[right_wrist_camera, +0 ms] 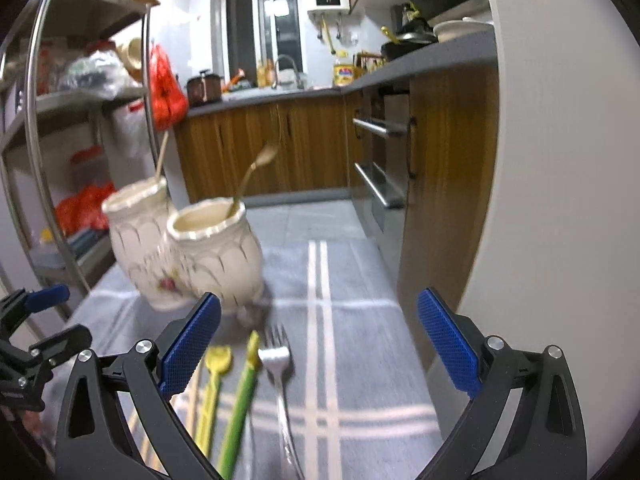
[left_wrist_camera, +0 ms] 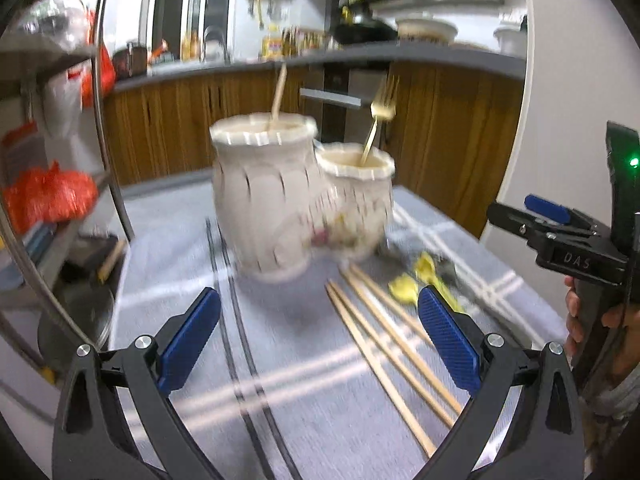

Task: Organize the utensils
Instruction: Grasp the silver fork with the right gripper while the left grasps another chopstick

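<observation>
Two cream ceramic jars stand joined on the grey checked cloth (left_wrist_camera: 304, 400). The taller jar (left_wrist_camera: 262, 192) holds one chopstick (left_wrist_camera: 279, 94); the shorter jar (left_wrist_camera: 358, 196) holds a gold fork (left_wrist_camera: 382, 110). Several wooden chopsticks (left_wrist_camera: 384, 352) and yellow utensils (left_wrist_camera: 416, 280) lie in front. My left gripper (left_wrist_camera: 318, 340) is open and empty above the cloth. My right gripper (right_wrist_camera: 318, 344) is open and empty above a silver fork (right_wrist_camera: 280, 376), a yellow spoon (right_wrist_camera: 218, 376) and a green-handled utensil (right_wrist_camera: 244, 396). The jars also show in the right wrist view (right_wrist_camera: 188, 252).
A metal shelf rack (right_wrist_camera: 36, 120) with red bags (left_wrist_camera: 48, 196) stands at the left. Wooden kitchen cabinets (right_wrist_camera: 280, 148) and a grey counter (left_wrist_camera: 360, 56) lie behind. The table's right edge drops off beside a white wall (right_wrist_camera: 552, 160). The right gripper's body shows in the left wrist view (left_wrist_camera: 560, 236).
</observation>
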`<control>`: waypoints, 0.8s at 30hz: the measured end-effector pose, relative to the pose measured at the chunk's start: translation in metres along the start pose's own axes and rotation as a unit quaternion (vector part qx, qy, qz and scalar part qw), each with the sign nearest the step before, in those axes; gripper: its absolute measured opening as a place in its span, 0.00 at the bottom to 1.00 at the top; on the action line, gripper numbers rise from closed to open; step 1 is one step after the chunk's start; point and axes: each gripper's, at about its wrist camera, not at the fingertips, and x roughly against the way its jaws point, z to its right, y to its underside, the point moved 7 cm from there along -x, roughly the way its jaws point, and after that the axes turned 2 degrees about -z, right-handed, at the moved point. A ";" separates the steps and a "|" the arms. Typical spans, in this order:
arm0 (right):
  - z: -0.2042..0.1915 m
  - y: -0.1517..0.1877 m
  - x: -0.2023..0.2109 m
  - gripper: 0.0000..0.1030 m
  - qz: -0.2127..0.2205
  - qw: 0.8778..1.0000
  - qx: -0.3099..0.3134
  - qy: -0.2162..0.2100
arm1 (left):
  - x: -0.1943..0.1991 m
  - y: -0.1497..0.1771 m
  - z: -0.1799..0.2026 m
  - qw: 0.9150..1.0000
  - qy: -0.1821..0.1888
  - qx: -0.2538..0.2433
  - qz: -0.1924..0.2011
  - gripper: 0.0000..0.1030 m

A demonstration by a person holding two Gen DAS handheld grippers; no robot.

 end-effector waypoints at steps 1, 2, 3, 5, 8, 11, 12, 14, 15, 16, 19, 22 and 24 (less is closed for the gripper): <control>0.001 0.005 0.000 0.95 -0.005 1.000 0.001 0.001 | -0.003 0.006 0.001 1.000 -0.003 0.002 -0.012 0.95; 0.002 0.007 0.000 0.95 -0.010 1.000 0.002 0.002 | -0.004 0.011 0.003 1.000 -0.005 0.003 -0.020 0.95; 0.004 0.011 0.000 0.95 -0.015 1.000 0.003 0.003 | -0.005 0.015 0.003 1.000 -0.005 0.004 -0.025 0.95; 0.006 0.019 -0.001 0.95 -0.026 1.000 0.005 0.003 | -0.006 0.021 0.005 0.999 -0.008 0.004 -0.033 0.95; 0.006 0.026 -0.004 0.95 -0.039 0.999 0.013 -0.001 | -0.007 0.027 0.009 0.999 -0.018 -0.002 -0.043 0.95; 0.005 0.032 -0.005 0.95 -0.048 0.999 0.021 -0.002 | -0.007 0.032 0.012 0.998 -0.031 -0.012 -0.054 0.95; 0.006 0.034 -0.005 0.95 -0.051 0.998 0.021 -0.004 | -0.007 0.032 0.013 0.998 -0.034 -0.013 -0.056 0.95; 0.006 0.037 -0.006 0.95 -0.059 0.998 0.024 -0.006 | -0.006 0.035 0.014 0.997 -0.038 -0.016 -0.060 0.95; 0.006 0.039 -0.006 0.95 -0.061 0.998 0.025 -0.006 | -0.006 0.035 0.013 0.997 -0.040 -0.016 -0.062 0.95; 0.006 0.040 -0.005 0.95 -0.062 0.998 0.026 -0.006 | -0.006 0.037 0.013 0.997 -0.042 -0.017 -0.065 0.95; 0.005 0.043 -0.005 0.95 -0.068 0.997 0.033 -0.007 | -0.007 0.040 0.012 0.996 -0.051 -0.019 -0.075 0.95; 0.004 0.045 -0.004 0.95 -0.069 0.997 0.039 -0.008 | -0.008 0.043 0.014 0.995 -0.053 -0.023 -0.084 0.95; 0.003 0.046 -0.005 0.95 -0.073 0.996 0.041 -0.007 | -0.010 0.045 0.016 0.994 -0.055 -0.029 -0.093 0.95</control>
